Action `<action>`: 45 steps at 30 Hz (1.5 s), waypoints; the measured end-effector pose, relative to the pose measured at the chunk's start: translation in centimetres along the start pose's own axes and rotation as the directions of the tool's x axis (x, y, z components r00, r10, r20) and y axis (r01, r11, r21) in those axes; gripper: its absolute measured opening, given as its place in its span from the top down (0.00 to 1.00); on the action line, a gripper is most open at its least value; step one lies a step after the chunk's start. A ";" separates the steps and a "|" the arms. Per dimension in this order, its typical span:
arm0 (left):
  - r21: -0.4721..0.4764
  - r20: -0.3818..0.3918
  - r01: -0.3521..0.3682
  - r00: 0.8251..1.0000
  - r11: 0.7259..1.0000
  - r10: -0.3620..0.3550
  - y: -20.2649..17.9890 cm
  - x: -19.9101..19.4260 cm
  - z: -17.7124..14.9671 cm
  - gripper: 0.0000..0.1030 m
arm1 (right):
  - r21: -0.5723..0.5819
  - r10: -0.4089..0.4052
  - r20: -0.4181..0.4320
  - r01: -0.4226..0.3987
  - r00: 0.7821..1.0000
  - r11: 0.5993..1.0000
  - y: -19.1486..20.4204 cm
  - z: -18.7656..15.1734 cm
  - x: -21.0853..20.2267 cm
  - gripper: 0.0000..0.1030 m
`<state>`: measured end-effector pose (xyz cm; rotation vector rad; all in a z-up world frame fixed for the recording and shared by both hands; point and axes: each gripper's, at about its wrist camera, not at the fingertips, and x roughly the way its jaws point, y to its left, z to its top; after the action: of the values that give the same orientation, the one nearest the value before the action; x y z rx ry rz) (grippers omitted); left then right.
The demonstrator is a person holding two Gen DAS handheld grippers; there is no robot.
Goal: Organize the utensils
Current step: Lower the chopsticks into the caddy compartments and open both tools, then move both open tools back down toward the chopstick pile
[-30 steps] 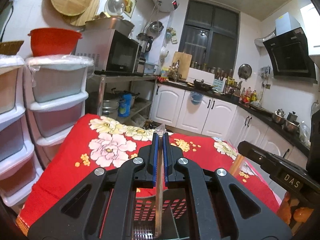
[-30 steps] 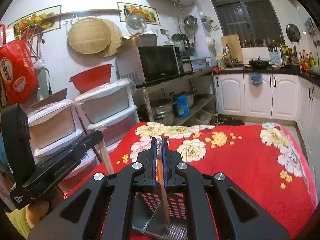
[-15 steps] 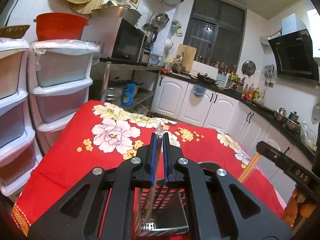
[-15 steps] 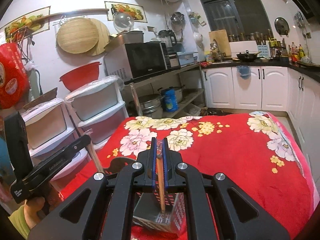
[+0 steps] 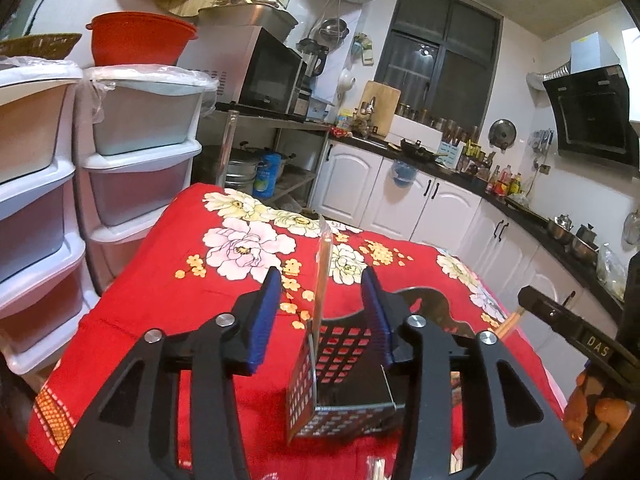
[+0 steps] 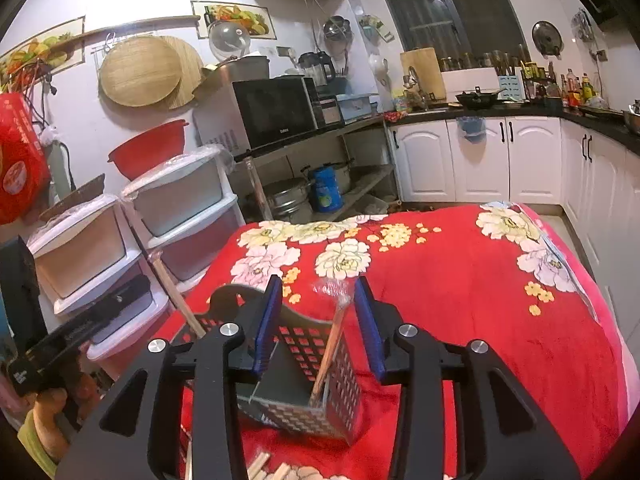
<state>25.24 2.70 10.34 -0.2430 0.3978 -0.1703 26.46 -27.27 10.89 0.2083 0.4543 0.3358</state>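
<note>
wrapped chopsticks (image 5: pixel 322 280) seemingly near-upright in caddy (image 5: pixel 344 376)

A perforated utensil holder (image 5: pixel 344 376) stands on the near part of a cloth-covered table (image 5: pixel 168 292), wrapped chopsticks (image 5: pixel 322 280) upright inside; stacked drawers (image 5: pixel 136 160) stand left.

The left matte-black two-finger tool (image 5: pixel 322 312) has blue ribbed pads (image 5: pixel 264 316) and round silver screws (image 5: pixel 225 320). The right black tool (image 6: pixel 316 320) matches; white "DAS" lettering marks its side. A yellow-green sleeve (image 6: pixel 34 436) shows.
</note>
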 end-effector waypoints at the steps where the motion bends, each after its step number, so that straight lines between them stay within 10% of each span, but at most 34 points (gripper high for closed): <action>1: 0.000 0.003 0.000 1.000 1.000 0.000 0.1 -0.2 0.0 0.61 | 0.001 0.002 -0.005 -0.002 1.000 1.000 0.0 -0.1 -0.1 0.58; 17: -0.010 0.035 0.016 0.999 1.000 -0.016 -0.3 -5.0 -1.5 0.16 | -0.054 -0.028 0.007 0.028 1.000 0.998 0.7 -2.8 -4.2 0.41; 45: 0.005 -0.100 0.042 0.994 0.999 -0.042 -1.7 -7.7 -9.1 0.12 | -0.098 -0.055 -0.118 0.043 0.991 0.994 0.7 -9.5 -7.4 0.39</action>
<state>14.37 0.92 5.44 -0.2370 0.4914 -0.2259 15.64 -28.15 5.68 0.0844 0.5605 0.3219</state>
